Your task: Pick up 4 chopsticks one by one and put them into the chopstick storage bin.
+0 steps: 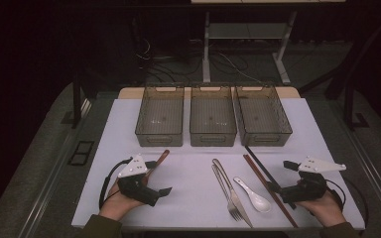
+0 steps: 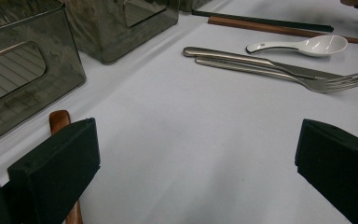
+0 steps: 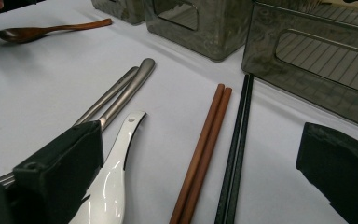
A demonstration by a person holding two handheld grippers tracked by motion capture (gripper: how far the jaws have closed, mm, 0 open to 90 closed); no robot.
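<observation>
Cutlery lies on a white table [image 1: 193, 168]. A wooden spoon [image 1: 161, 157] rests beside my left gripper [image 1: 159, 177], which stands open over bare table with nothing between its jaws. In the left gripper view the wooden spoon [image 2: 59, 119] passes under the left jaw. A steel knife [image 1: 226, 178] and fork [image 1: 232, 201] lie side by side in the middle. Right of them are a white ceramic spoon [image 1: 253, 196], brown chopsticks [image 1: 268, 186] and black chopsticks [image 1: 254, 156]. My right gripper [image 1: 279, 176] is open beside the chopsticks, holding nothing; its view has the white spoon [image 3: 107, 186] by the left jaw.
Three grey see-through bins [image 1: 159, 116] [image 1: 212, 116] [image 1: 263, 116] stand in a row at the back of the table. Their insides look bare. The table's front edge runs just under both hands. Dark floor, cables and a stand lie beyond.
</observation>
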